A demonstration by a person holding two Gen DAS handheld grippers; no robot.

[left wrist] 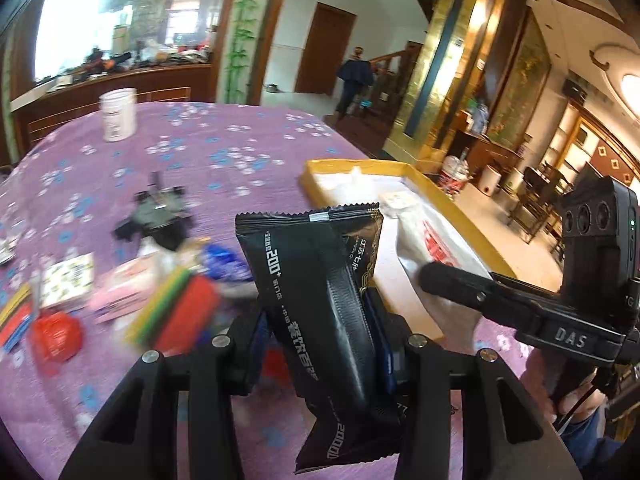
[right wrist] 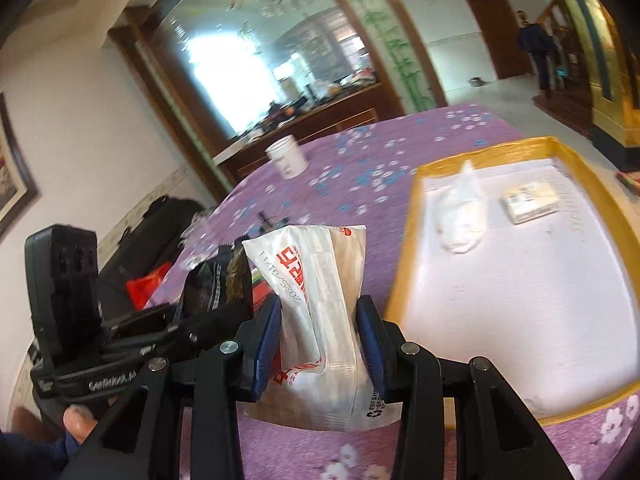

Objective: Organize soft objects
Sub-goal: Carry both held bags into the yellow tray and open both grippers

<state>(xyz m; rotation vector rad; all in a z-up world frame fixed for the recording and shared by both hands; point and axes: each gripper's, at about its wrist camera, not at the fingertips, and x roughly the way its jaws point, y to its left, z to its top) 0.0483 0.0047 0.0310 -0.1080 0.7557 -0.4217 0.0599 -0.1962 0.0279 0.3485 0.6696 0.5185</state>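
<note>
**A:** What has the left gripper [left wrist: 320, 344] got?

**B:** A black packet [left wrist: 320, 280] with pale lettering. The fingers are clenched on it, pinching its lower middle, so the packet bulges between the blue pads. Its crimped top stands up above the fingertips and its bottom edge hangs below them, toward the camera. It is held above the purple flowered tablecloth [left wrist: 224, 152], not resting on it.

**A:** And the right gripper [right wrist: 320, 344]?

**B:** Grasping a white packet [right wrist: 316, 300] with red lettering. The blue pads [right wrist: 266, 344] press in on both sides near its middle, and the wrapper creases there. The top of the packet rises above the fingers and tilts a little to the right; the bottom spreads out below them.

**A:** How do the two packets sit relative to each other?

**B:** Side by side and close. From the right wrist camera the black packet [right wrist: 224, 280] shows just left of the white one, and whether they touch cannot be told. From the left wrist camera the white packet [left wrist: 436, 248] is just right of the black one, with a right finger [left wrist: 452, 284] lying across it.

**A:** Where is the tray?

**B:** The yellow-rimmed tray [right wrist: 408, 248] lies on the cloth to the right of both packets. Inside it are a crumpled white bag [right wrist: 460, 216] and a small flat box [right wrist: 530, 200], apart from each other.

**A:** Anything else on the table?

**B:** A white jar [left wrist: 118, 114] near the far side, and a blurred heap of colourful small items [left wrist: 120, 292] at the left, close to the left gripper.
</note>
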